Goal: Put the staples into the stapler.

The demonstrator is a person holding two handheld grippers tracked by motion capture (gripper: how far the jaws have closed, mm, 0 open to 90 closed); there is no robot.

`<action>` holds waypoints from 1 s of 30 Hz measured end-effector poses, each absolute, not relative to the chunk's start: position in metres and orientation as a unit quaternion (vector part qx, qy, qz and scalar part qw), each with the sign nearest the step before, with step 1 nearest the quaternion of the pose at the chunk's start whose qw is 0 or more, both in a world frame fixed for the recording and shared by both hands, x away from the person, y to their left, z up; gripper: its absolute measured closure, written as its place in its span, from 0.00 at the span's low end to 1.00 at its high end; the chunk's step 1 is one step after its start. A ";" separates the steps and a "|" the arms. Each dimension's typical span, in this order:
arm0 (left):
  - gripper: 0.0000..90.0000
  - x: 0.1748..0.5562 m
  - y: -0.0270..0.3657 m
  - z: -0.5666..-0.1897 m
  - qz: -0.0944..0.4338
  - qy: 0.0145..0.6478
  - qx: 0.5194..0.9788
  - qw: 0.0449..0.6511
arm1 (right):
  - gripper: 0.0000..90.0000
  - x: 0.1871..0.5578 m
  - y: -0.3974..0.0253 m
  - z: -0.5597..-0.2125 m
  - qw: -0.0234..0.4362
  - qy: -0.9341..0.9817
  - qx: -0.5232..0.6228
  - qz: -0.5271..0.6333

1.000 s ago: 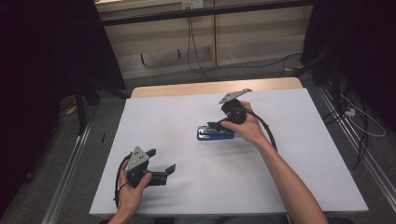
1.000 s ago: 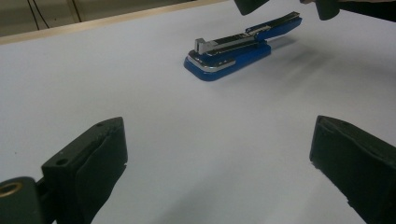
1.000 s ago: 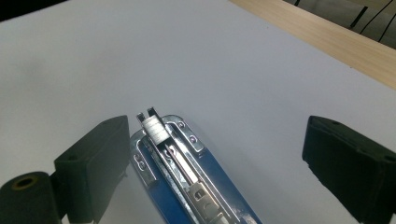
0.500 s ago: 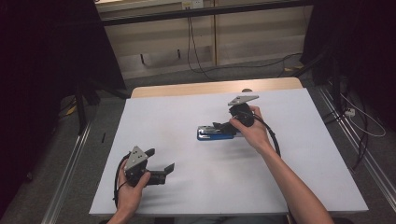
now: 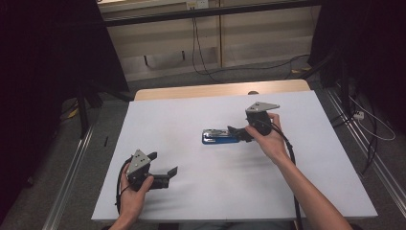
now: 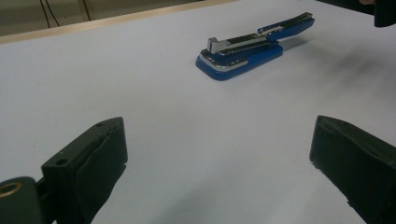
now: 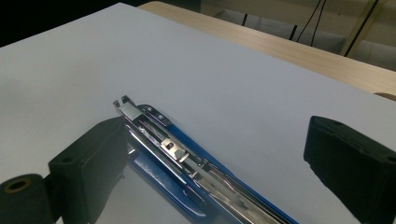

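Stapler: a blue-and-chrome stapler lay flat near the centre of the white bench, its top arm slightly raised.
Handling: likely rigid, fairly heavy, slick on its metal; best gripped across the blue body's sides.
Right gripper: at the stapler's three o'clock end, jaws wide, holding nothing.
Left gripper: at seven o'clock, well apart, jaws wide, empty.
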State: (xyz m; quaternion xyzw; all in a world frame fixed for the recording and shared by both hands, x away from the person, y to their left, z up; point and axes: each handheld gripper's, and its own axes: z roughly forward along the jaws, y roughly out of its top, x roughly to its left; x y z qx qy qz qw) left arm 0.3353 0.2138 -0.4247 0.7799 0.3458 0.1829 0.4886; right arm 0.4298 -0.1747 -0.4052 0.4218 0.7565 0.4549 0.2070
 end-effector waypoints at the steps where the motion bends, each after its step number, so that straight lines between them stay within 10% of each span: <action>1: 0.05 0.335 0.214 -0.425 0.183 0.347 0.780 0.488 | 0.07 0.428 -0.177 -0.405 0.210 0.754 0.424 0.456; 30: 0.05 0.337 0.228 -0.423 0.200 0.374 0.759 0.493 | 0.07 0.378 -0.221 -0.419 0.262 0.712 0.468 0.453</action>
